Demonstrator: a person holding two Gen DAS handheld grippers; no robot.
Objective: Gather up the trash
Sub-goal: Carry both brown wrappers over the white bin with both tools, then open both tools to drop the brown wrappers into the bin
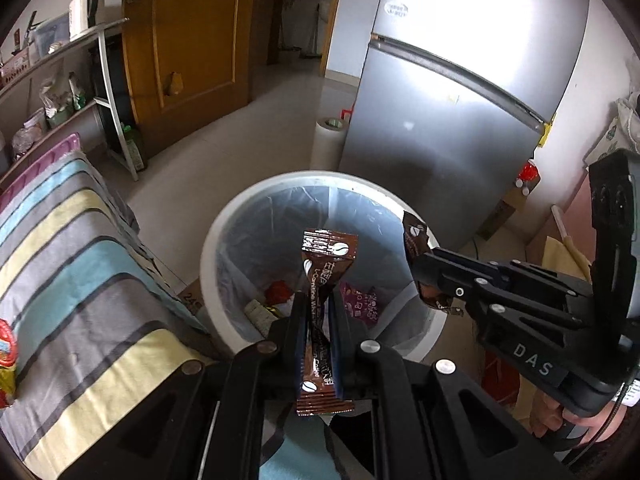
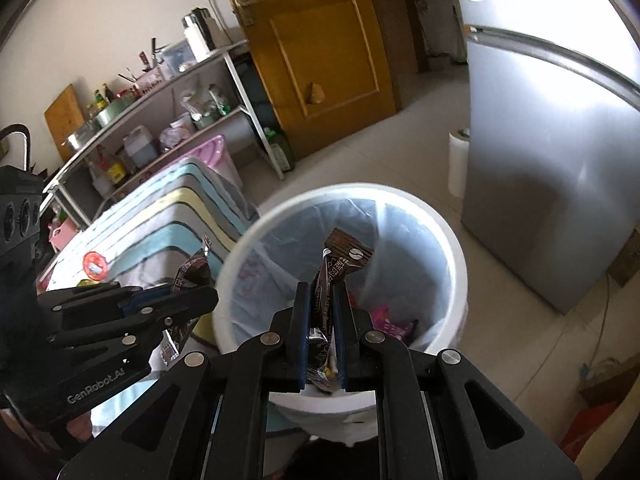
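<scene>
In the left wrist view, my left gripper [image 1: 318, 300] is shut on a long brown coffee sachet [image 1: 326, 256] that sticks up over the mouth of a white trash bin [image 1: 216, 240]. The bin has a clear liner and holds a few wrappers at the bottom. To the right, my right gripper [image 1: 420, 280] is shut on a second, crumpled brown sachet [image 1: 414, 240] at the bin's right rim. In the right wrist view, the right gripper [image 2: 321, 292] pinches its brown sachet [image 2: 344, 260] above the bin [image 2: 452, 248]. The left gripper [image 2: 208, 298] holds its sachet [image 2: 196, 268] beside the bin's left rim.
A striped cloth [image 1: 80, 260] covers the surface left of the bin, with a red wrapper [image 1: 6, 360] on it. A grey fridge [image 1: 460, 120] stands behind the bin, with a paper roll [image 1: 328, 140] beside it. A wooden door [image 1: 192, 40] and a metal shelf rack [image 1: 108, 80] stand farther back.
</scene>
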